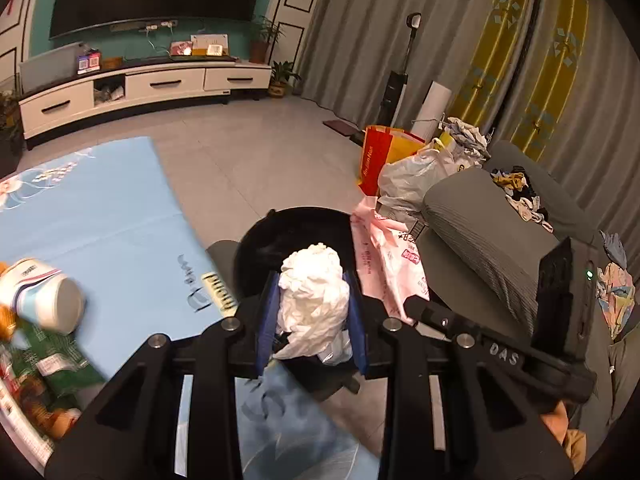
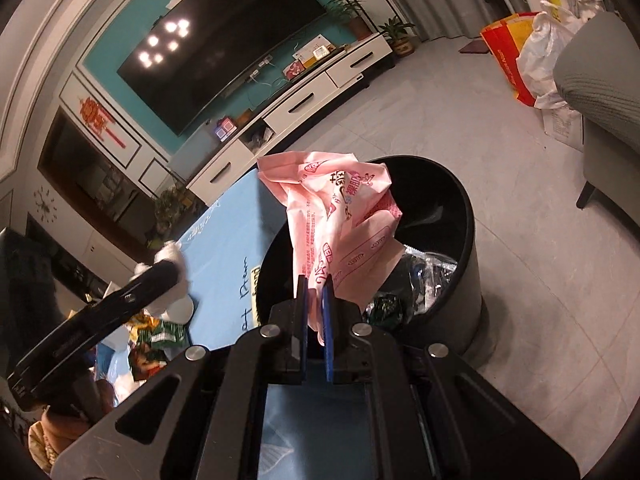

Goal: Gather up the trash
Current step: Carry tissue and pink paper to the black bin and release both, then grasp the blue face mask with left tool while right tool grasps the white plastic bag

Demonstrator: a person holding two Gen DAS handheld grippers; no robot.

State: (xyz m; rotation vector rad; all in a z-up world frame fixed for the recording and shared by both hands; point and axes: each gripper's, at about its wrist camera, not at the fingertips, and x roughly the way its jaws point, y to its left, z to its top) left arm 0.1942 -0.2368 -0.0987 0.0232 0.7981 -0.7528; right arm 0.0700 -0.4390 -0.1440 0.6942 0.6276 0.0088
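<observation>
My left gripper (image 1: 310, 312) is clamped on a crumpled white tissue wad (image 1: 312, 300), blue pads pressed into both its sides. The wad hangs in front of the black trash bin (image 1: 256, 248), over its near rim as that camera sees it. My right gripper (image 2: 316, 304) pinches the lower edge of a pink printed plastic bag (image 2: 340, 216); the pads are nearly together with only thin film between them. The bag stands up above the bin's mouth (image 2: 460, 216), and wrappers (image 2: 424, 276) already lie inside.

The bin sits on the grey tile floor just beside the table with the light blue cloth (image 1: 100, 216). On that cloth, at the left: a white cup (image 1: 44, 300) on its side, blurred, and green snack packets (image 1: 52, 364). Beyond the bin, a grey sofa arm (image 1: 480, 232) with shopping bags (image 1: 408, 172) piled against it.
</observation>
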